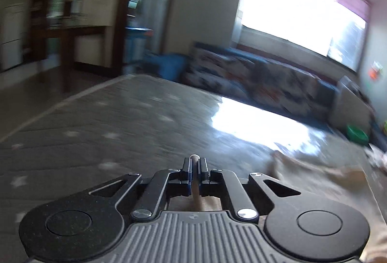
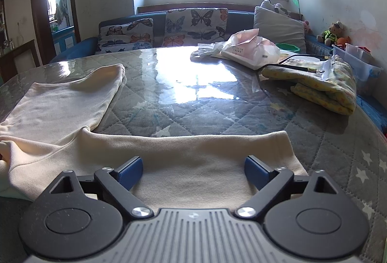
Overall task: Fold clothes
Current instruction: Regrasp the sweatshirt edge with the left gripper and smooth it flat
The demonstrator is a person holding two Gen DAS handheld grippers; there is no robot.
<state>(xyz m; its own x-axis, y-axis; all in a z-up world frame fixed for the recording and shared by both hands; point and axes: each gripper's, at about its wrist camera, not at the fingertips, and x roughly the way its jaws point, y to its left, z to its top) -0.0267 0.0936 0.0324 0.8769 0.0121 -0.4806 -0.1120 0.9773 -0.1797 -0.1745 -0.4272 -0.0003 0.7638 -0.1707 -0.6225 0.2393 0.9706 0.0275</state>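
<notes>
two grippers are in view, one per wrist camera. the left gripper (image 1: pixel 195 167) is raised above the table (image 1: pixel 135 117) and points forward and slightly down across its quilted, star-printed cover; this view is motion-blurred. its jaws are drawn almost together, with a thin fold of cream cloth pinched between them; a small bunch of the cloth shows at the fingertips and a strip of it runs back between the fingers (image 1: pixel 186 172). more of the same cream fabric trails off to the lower right of that view.

the right gripper (image 2: pixel 193 172) is held low and level, just over the near edge of the cream garment (image 2: pixel 169 154). its jaws are spread wide and grip nothing; the blue pads (image 2: pixel 131 172) stand to either side of the fabric directly below them. whether the pads touch the cloth cannot be told.

the one cream garment lies flat on the near part of the table: one leg-like section runs across the front under the right gripper, a second extends away to the left rear.

elsewhere on the table, at the far right: one folded yellow cloth (image 2: pixel 324 88), one plastic bag (image 2: pixel 251 50). two butterfly cushions (image 2: pixel 196 25) stand on the sofa behind.
</notes>
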